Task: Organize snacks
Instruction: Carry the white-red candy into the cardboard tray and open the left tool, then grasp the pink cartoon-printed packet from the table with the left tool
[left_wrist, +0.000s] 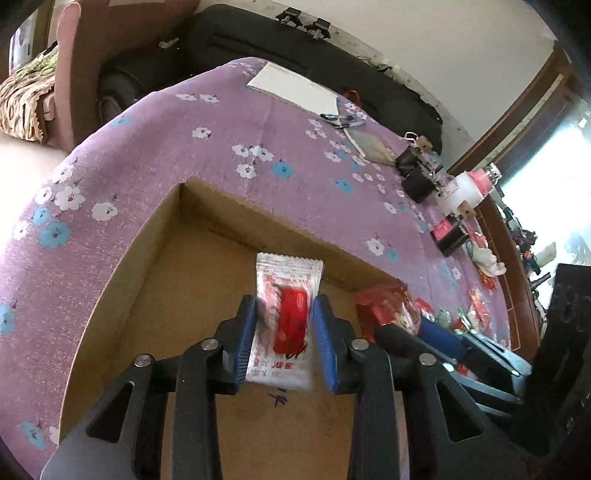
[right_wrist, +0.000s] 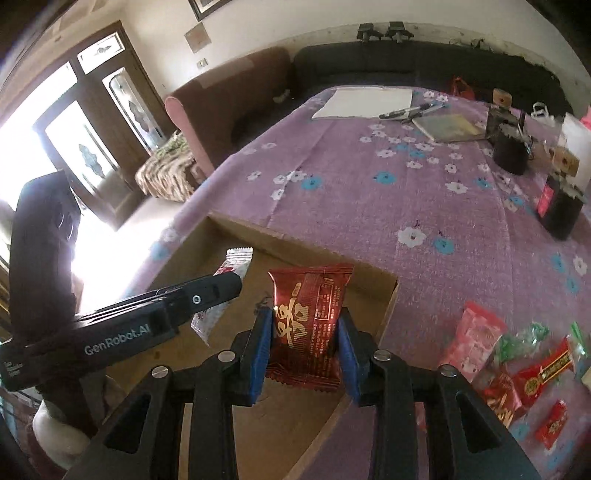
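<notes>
My left gripper (left_wrist: 284, 339) is shut on a white snack packet with a red centre (left_wrist: 284, 317) and holds it over the open cardboard box (left_wrist: 207, 218). My right gripper (right_wrist: 304, 347) is shut on a dark red snack packet with gold characters (right_wrist: 308, 325), held above the box's right part (right_wrist: 388, 295). The left gripper (right_wrist: 207, 295) with its white packet (right_wrist: 236, 262) shows at the left of the right wrist view. The right gripper's red packet (left_wrist: 384, 310) shows at the right of the left wrist view.
The box sits on a purple flowered tablecloth (right_wrist: 369, 192). Several loose snack packets (right_wrist: 517, 362) lie to the box's right. Dark jars (right_wrist: 561, 210), a notebook (right_wrist: 447, 127), pens and white paper (right_wrist: 365, 101) lie farther back. A sofa (right_wrist: 236, 96) stands behind.
</notes>
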